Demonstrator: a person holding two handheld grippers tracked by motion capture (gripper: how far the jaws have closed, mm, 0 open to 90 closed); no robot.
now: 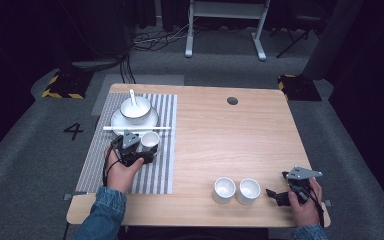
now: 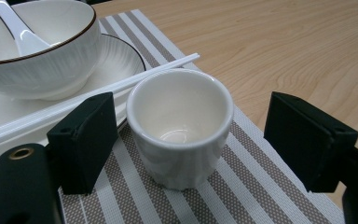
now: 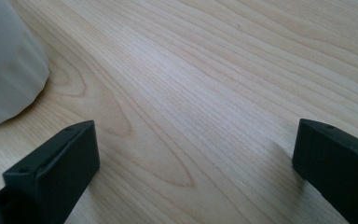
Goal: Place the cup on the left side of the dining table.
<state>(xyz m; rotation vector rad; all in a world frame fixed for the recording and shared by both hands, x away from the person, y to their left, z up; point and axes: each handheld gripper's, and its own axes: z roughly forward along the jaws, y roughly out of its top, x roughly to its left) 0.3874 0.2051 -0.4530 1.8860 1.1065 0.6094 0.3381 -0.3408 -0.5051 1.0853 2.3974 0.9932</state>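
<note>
A small white cup [image 2: 179, 126] stands upright on the striped placemat [image 2: 256, 186]. My left gripper [image 2: 191, 121] is open, one jaw on each side of the cup and neither pressing it. From above, the left gripper [image 1: 145, 150] sits just in front of this cup [image 1: 150, 139]. Two more white cups [image 1: 224, 190] [image 1: 248, 191] stand side by side near the table's front edge. My right gripper [image 1: 276, 185] rests open to their right, low over bare wood. In the right gripper view, the right gripper [image 3: 191, 158] holds nothing, and one cup's side [image 3: 9, 70] shows at the left.
A white bowl [image 1: 136, 108] with a spoon [image 1: 132, 97] sits on a plate [image 1: 120, 121] at the placemat's far end. White chopsticks [image 1: 137, 128] lie across between the plate and the cup. A cable hole [image 1: 232, 100] marks the table's far side.
</note>
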